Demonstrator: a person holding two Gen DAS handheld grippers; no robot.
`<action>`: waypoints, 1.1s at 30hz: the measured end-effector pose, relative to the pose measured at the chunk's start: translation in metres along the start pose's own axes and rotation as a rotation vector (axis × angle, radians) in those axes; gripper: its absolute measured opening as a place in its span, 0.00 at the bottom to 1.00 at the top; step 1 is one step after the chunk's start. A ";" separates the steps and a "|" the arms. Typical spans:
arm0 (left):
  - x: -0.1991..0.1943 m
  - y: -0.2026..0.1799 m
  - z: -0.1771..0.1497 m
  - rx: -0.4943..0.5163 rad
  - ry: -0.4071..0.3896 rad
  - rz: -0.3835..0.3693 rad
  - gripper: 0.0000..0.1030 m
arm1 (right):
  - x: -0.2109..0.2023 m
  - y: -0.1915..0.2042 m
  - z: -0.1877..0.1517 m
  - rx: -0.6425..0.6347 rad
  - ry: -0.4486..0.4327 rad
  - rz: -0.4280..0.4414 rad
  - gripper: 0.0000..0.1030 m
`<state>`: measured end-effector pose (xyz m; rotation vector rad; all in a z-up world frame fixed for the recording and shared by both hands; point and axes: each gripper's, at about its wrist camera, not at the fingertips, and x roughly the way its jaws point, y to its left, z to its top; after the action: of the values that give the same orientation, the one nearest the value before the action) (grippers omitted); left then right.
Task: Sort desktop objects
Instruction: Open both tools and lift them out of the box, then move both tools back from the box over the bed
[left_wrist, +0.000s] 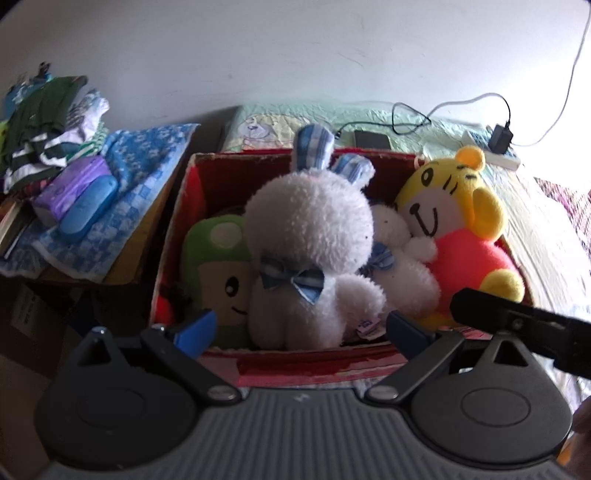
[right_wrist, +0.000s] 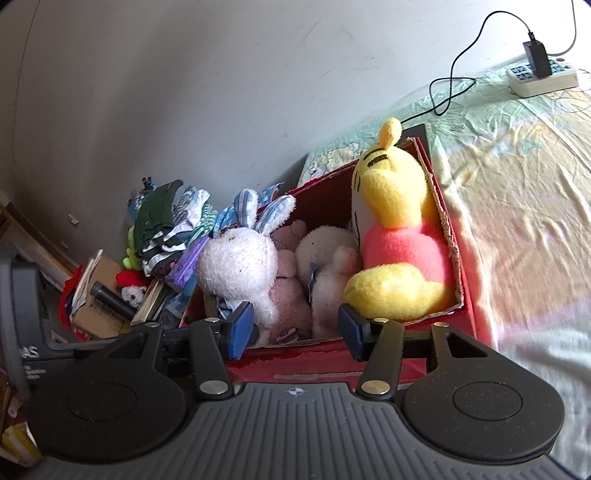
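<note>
A red cardboard box (left_wrist: 177, 236) stands on a bed covered with a pale green quilted sheet (right_wrist: 517, 177), close to a plain white wall (left_wrist: 258, 48). Packed inside the box are a fluffy white rabbit plush with blue checked ears and bow (left_wrist: 310, 236), a green mushroom plush (left_wrist: 218, 254), a smaller white plush (left_wrist: 399, 254) and a yellow tiger plush in a pink top (left_wrist: 458, 229), all pressed against one another.

The left gripper (left_wrist: 301, 326) hangs just before the box's near wall, its blue-padded jaws spread apart and empty. The right gripper (right_wrist: 295, 330) hovers likewise, jaws released and holding nothing.

Left of the box, a blue checked towel (left_wrist: 140, 184) carries a purple packet (left_wrist: 74, 188) and folded clothes (left_wrist: 44, 129). Behind, a white power strip (right_wrist: 543, 75) with a black charger (right_wrist: 537, 59) lies on the sheet.
</note>
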<state>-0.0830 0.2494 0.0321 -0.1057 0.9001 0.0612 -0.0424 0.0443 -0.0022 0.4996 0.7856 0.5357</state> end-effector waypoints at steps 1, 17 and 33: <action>-0.006 -0.002 0.000 -0.009 -0.015 0.006 0.96 | -0.002 0.000 0.001 -0.015 0.007 0.006 0.52; -0.022 -0.098 0.004 0.018 -0.048 0.121 0.97 | -0.058 -0.049 0.030 -0.096 -0.088 -0.090 0.52; 0.024 -0.222 -0.019 0.135 0.108 0.078 0.97 | -0.089 -0.145 0.035 0.014 -0.009 -0.457 0.52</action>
<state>-0.0608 0.0271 0.0161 0.0517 1.0138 0.0675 -0.0305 -0.1279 -0.0207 0.3200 0.8636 0.1043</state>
